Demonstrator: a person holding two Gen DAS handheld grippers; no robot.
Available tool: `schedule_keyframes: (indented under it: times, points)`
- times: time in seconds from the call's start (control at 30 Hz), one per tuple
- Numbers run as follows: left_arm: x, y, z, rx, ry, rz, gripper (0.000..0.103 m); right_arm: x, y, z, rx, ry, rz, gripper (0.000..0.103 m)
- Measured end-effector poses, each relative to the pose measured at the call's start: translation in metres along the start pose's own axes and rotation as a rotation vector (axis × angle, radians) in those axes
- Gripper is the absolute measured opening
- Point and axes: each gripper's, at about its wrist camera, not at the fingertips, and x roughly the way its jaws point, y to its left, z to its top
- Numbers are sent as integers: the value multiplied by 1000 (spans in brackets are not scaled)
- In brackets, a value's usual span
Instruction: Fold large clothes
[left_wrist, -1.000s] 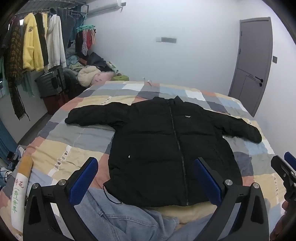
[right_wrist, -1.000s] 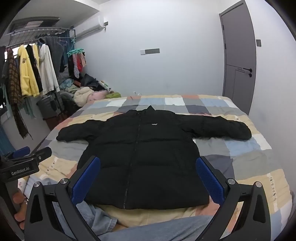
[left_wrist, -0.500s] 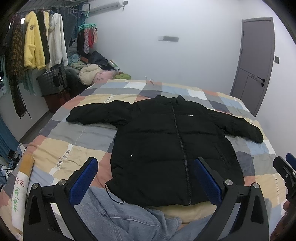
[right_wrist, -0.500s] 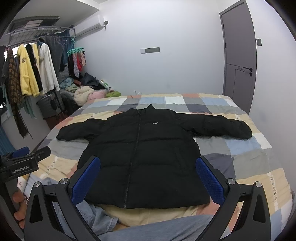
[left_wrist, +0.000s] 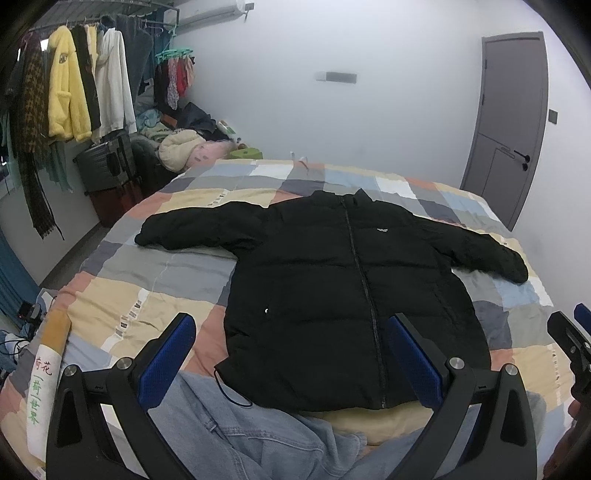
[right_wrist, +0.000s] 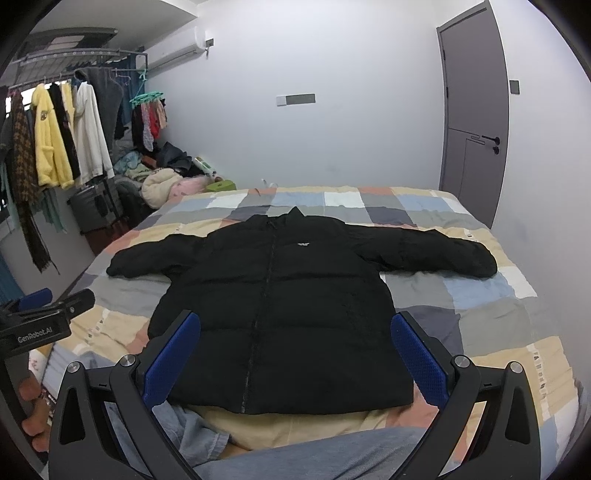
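A black puffer jacket (left_wrist: 343, 280) lies flat and zipped on the patchwork bed, front up, both sleeves spread out sideways; it also shows in the right wrist view (right_wrist: 288, 295). My left gripper (left_wrist: 291, 354) is open and empty, held above the jacket's hem. My right gripper (right_wrist: 295, 354) is open and empty, also above the hem. The right gripper's body shows at the right edge of the left wrist view (left_wrist: 569, 339), and the left gripper's body shows at the left edge of the right wrist view (right_wrist: 40, 317).
The patchwork bedcover (left_wrist: 177, 280) fills the bed. Blue jeans (left_wrist: 236, 432) lie at the near edge below the hem. A clothes rack with hanging coats (left_wrist: 74, 96), a suitcase (left_wrist: 103, 166) and a clothes pile stand left. A grey door (right_wrist: 476, 122) is at the right.
Both grippers have stayed open. The left wrist view has shifted slightly, so the jacket sits a little lower and further right in it. The jacket has not moved.
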Motion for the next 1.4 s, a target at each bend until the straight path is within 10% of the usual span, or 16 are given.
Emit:
schedule_keyframes:
  times: [1.4]
  points:
    - [17,0,3,-31,33,-31,103,8,-12,2,20,14,35,103]
